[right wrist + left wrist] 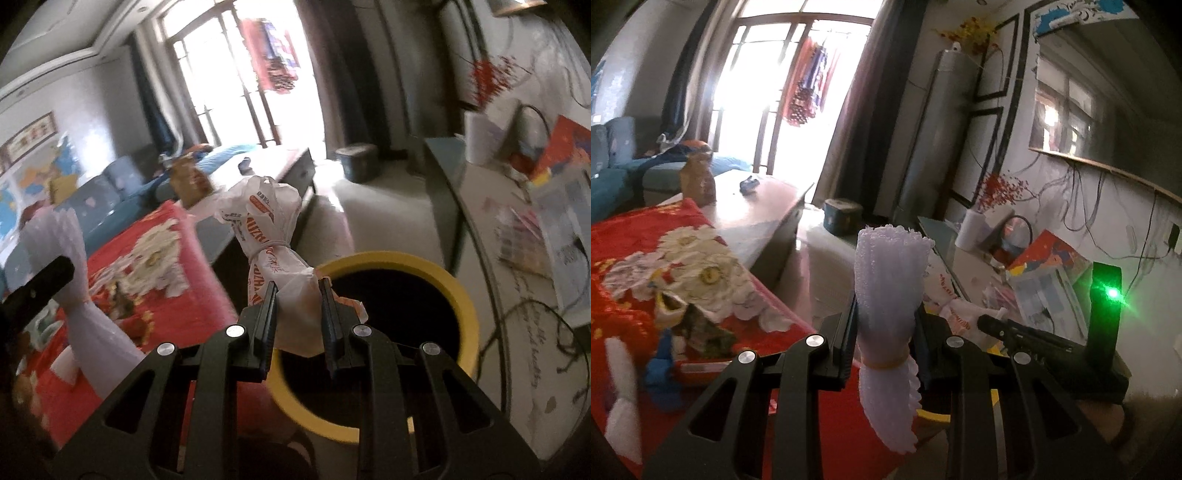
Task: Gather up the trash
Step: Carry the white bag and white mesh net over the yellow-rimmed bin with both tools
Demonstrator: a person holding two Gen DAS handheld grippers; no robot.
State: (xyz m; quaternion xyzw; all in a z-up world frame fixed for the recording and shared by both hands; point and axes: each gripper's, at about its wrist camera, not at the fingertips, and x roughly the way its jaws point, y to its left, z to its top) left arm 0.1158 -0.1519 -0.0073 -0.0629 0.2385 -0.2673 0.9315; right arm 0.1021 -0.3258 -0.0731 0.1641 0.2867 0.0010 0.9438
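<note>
Left gripper (886,325) is clamped on a bundle of white foam netting (890,295), held upright, with a yellowish rubber band (886,363) around its lower part and the frilled ends fanning out above and below the fingers. Right gripper (298,314) is closed on a crumpled white plastic bag (269,240) with orange print, tied at the waist with string, held at the near-left rim of a yellow-rimmed bin (461,291), not yet inside it. Only the right view shows the bin's dark opening; in the left view just a sliver of yellow rim shows below the fingers. Left view alone shows a green LED (1113,293) on the other gripper's body, and the bag at right behind the foam. Right view catches the foam bundle at far left, over the red floral blanket (177,280). Both views show that blanket, plus the cluttered side table (960,254) along the right wall.
</note>
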